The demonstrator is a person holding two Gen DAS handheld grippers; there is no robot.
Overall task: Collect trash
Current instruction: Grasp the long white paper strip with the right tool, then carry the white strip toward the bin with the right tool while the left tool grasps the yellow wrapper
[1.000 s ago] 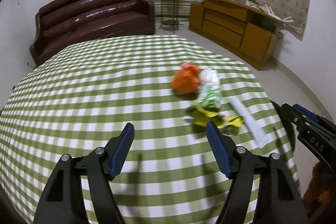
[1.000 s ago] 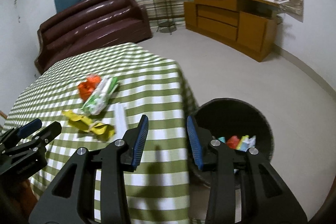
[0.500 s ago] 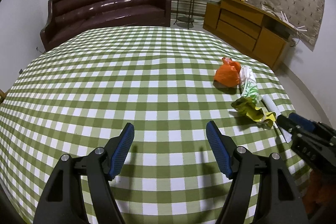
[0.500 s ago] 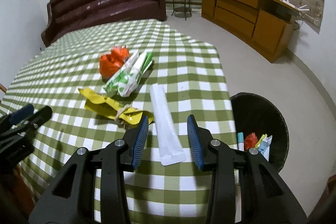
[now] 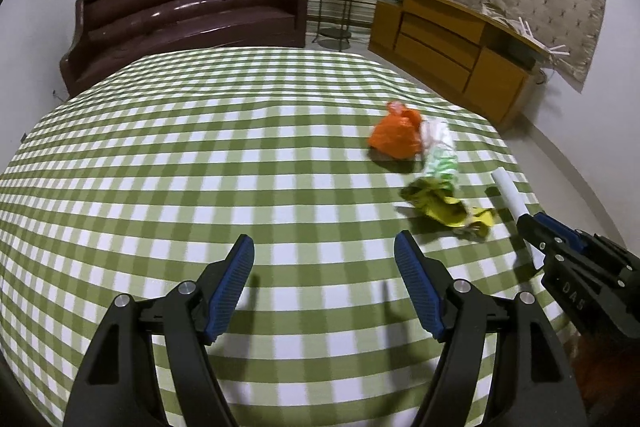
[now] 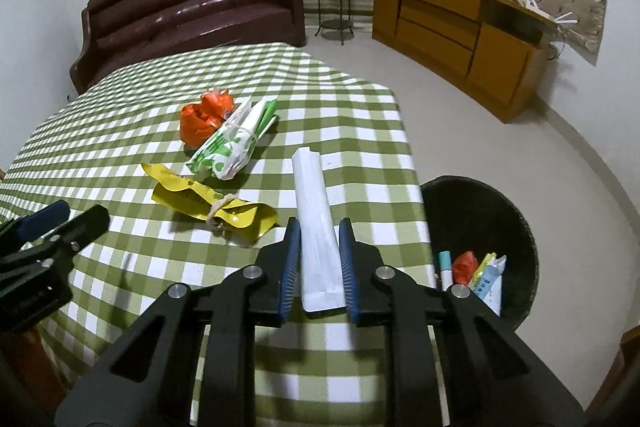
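Trash on table (image 6: 360, 155): white packet (image 6: 316, 223) sits between right gripper (image 6: 319, 263) fingers, which look closed on it, contact unclear. Left gripper (image 5: 324, 283) fingers apart, idle. Grasp step; next likely lift, carry right to bin (image 6: 516, 211).

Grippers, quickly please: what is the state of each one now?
Left gripper: open, holding nothing, above the tablecloth.
Right gripper: around the white paper sleeve; whether it is clamped cannot be told.
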